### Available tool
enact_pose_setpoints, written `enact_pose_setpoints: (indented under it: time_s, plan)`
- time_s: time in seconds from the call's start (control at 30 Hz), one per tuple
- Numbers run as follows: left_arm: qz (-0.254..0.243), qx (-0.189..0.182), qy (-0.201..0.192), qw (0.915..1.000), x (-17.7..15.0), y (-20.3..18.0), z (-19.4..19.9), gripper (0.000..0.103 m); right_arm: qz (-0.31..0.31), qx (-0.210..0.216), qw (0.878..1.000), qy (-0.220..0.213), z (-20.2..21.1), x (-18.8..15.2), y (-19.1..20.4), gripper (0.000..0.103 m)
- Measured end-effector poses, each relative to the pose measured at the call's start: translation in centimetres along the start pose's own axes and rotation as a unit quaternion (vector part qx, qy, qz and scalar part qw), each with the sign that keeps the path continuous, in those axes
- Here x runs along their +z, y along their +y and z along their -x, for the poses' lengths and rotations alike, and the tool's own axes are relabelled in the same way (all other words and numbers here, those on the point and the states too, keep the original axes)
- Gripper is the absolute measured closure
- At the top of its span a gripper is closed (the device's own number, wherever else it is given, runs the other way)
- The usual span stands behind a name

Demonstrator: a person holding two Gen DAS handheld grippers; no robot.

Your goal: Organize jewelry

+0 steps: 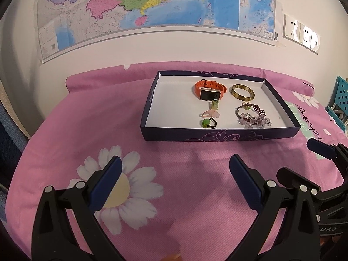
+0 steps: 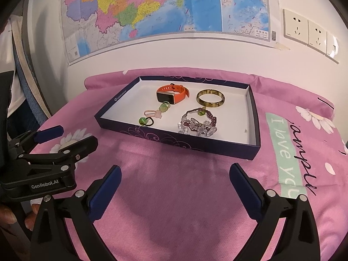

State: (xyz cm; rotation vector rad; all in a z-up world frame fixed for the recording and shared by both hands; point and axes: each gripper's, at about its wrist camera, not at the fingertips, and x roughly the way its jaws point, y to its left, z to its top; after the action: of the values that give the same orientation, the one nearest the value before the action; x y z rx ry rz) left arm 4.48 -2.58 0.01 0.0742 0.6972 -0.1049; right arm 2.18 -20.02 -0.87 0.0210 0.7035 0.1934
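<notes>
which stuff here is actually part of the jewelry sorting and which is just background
Part of the job:
box lid tray
orange smartwatch
amber bangle
bead bracelets
small rings
left gripper, right gripper, both open and empty

Just lying about:
wall map
wall sockets
pink bedspread

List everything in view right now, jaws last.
Box: 1, dark purple with white inside, on the bedspread.
Watch: 1, orange, back of box.
Bangle: 1, olive-gold, right of watch.
Rings: 3, green and pink, in front of watch.
Beaded bracelets: at least 2, purple and clear, front right.
Bedspread: 1, pink, daisies.
Map: 1, on wall.
Sockets: white, right wall.
Left gripper: jaws open, empty.
Right gripper: jaws open, empty.
</notes>
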Motion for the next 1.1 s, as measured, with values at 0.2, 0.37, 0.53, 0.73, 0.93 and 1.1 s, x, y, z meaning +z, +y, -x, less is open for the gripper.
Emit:
enact_pose_setpoints:
  time_s: [0.2, 0.37, 0.53, 0.73, 0.93, 1.1]
  plan:
    - [0.001, 0.002, 0.0, 1.0, -0.01, 0.15, -0.03, 0.006, -0.002, -0.001, 1.0, 0.0, -0.04, -0.04, -0.08, 0.007]
    - [0.001, 0.001, -0.001, 1.0, 0.01, 0.15, -0.05, 0.006, -0.002, 0.0, 1.0, 0.001, -0.1, 0.04, -0.03, 0.007]
    - [0.0, 0.002, -0.002, 1.0, 0.0, 0.14, -0.06, 0.006, -0.003, 0.0, 1.0, 0.001, -0.13, 0.08, 0.03, 0.007]
    - [-0.001, 0.003, -0.002, 1.0, 0.02, -0.02, -0.08, 0.006, -0.003, 0.0, 1.0, 0.002, -0.13, 0.06, 0.0, 0.007]
    - [-0.001, 0.004, -0.002, 1.0, 0.07, -0.12, -0.06, 0.006, -0.005, 0.001, 1.0, 0.002, -0.19, 0.14, 0.01, 0.007]
    - [-0.001, 0.005, -0.002, 1.0, 0.06, -0.1, -0.08, 0.006, -0.007, 0.002, 1.0, 0.003, -0.25, 0.14, -0.01, 0.007]
